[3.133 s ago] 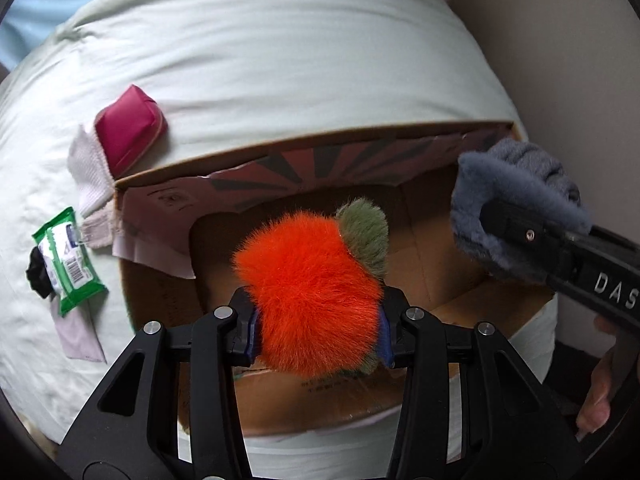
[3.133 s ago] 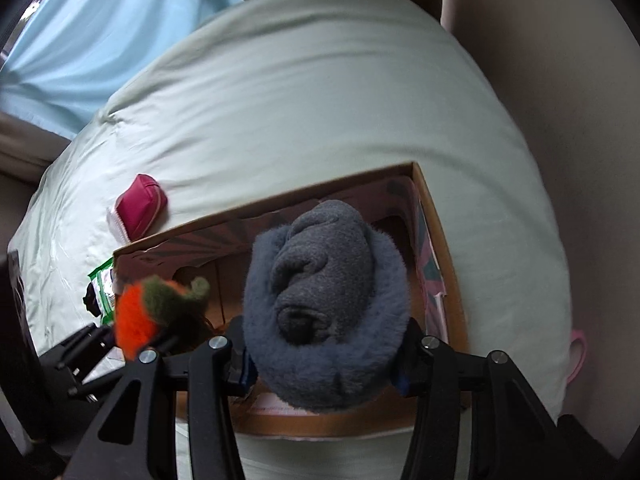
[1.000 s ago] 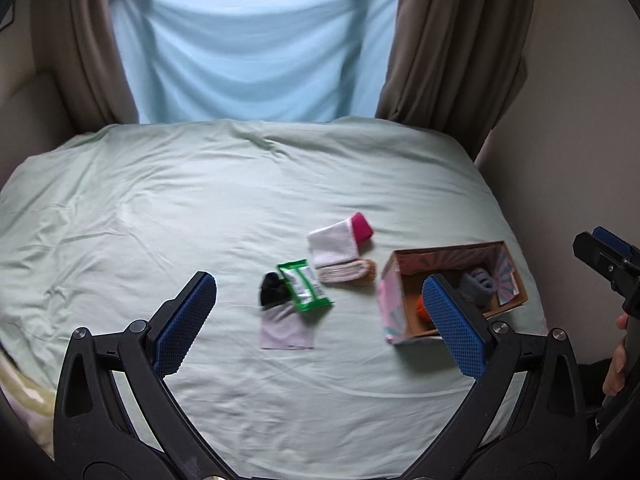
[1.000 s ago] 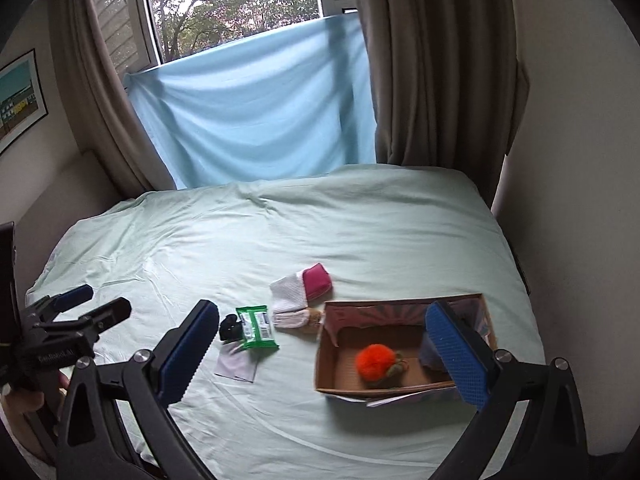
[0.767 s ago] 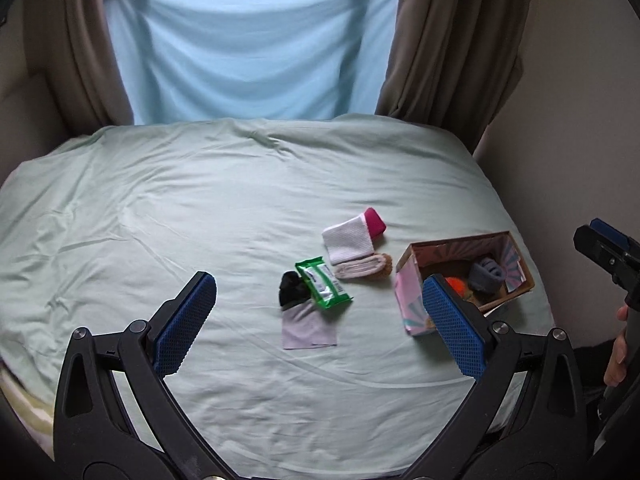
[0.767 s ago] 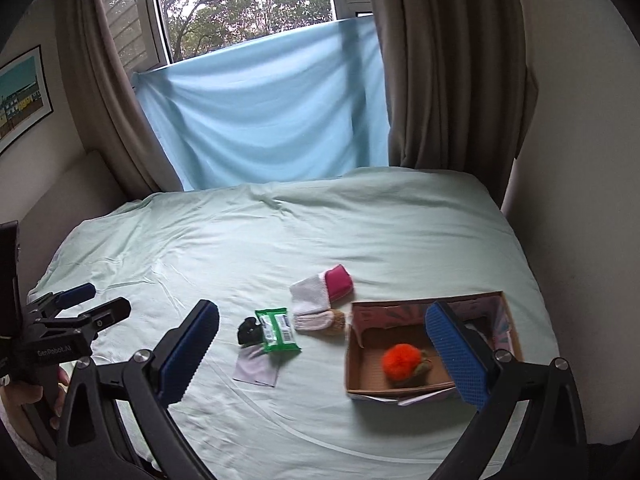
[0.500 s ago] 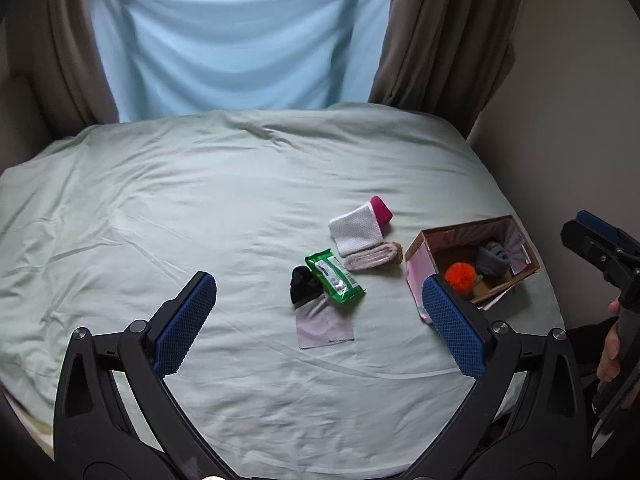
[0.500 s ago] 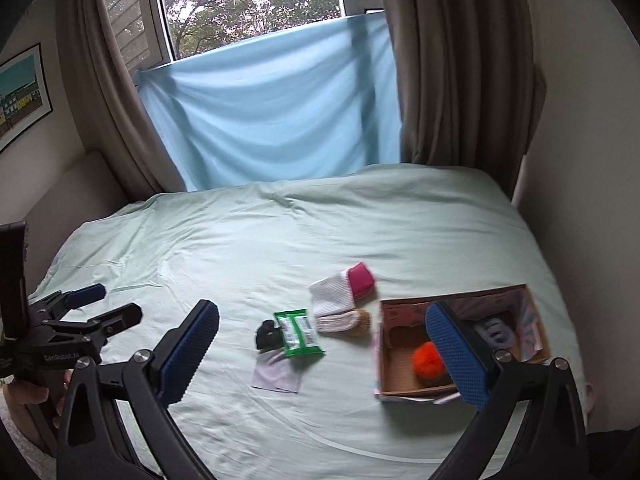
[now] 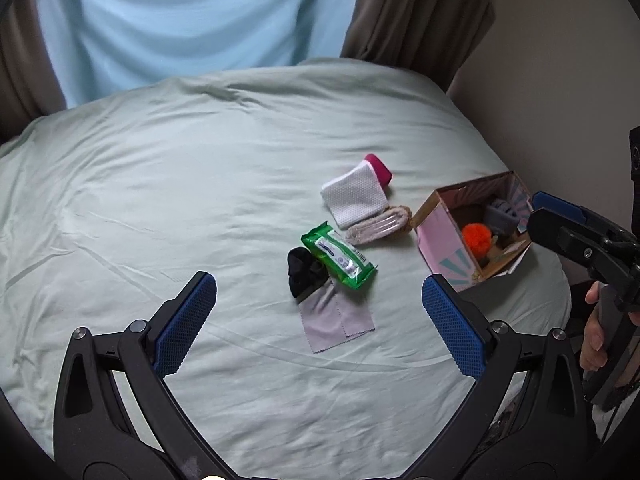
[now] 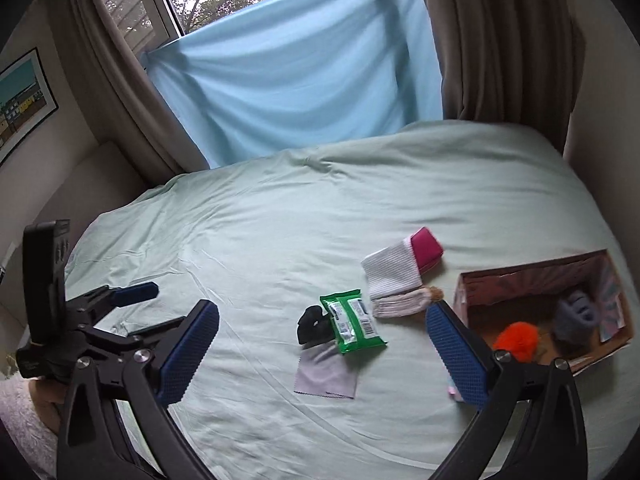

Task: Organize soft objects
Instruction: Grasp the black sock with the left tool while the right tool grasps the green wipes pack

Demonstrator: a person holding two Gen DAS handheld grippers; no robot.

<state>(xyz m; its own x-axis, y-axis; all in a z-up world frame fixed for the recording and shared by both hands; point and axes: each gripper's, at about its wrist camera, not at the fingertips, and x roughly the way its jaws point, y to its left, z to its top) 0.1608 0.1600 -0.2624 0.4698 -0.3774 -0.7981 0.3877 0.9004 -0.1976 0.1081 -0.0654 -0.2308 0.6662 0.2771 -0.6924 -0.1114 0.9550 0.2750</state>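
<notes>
Both claws spread wide, nothing between the pads, both hanging above the bed (image 9: 168,184). Left claw (image 9: 320,320) in the left wrist view frames the loose pile; right claw (image 10: 322,354) does the same in the right wrist view

Cardboard box (image 9: 440,226) sits on the bed near its right edge, at 3 o'clock from the pile. Inside it: orange pom-pom (image 9: 476,237) toward the near side, grey fuzzy sock (image 9: 500,216) just beside it toward the far end

Loose on the bed, well apart from the box's inside:
- white mesh cloth (image 9: 355,198) overlapping a pink pouch (image 9: 380,169) at its 1 o'clock
- beige knit sock (image 9: 378,227) touching the white cloth's near edge, its tip close to the box corner
- green wipes pack (image 9: 338,255) at 7 o'clock from the beige sock
- black sock (image 9: 302,270) touching the pack's left side
- grey cleaning cloth (image 9: 338,322) flat, partly under the black sock and the pack

Right claw also shows at the right edge of the left wrist view, held in a hand (image 9: 596,340)
</notes>
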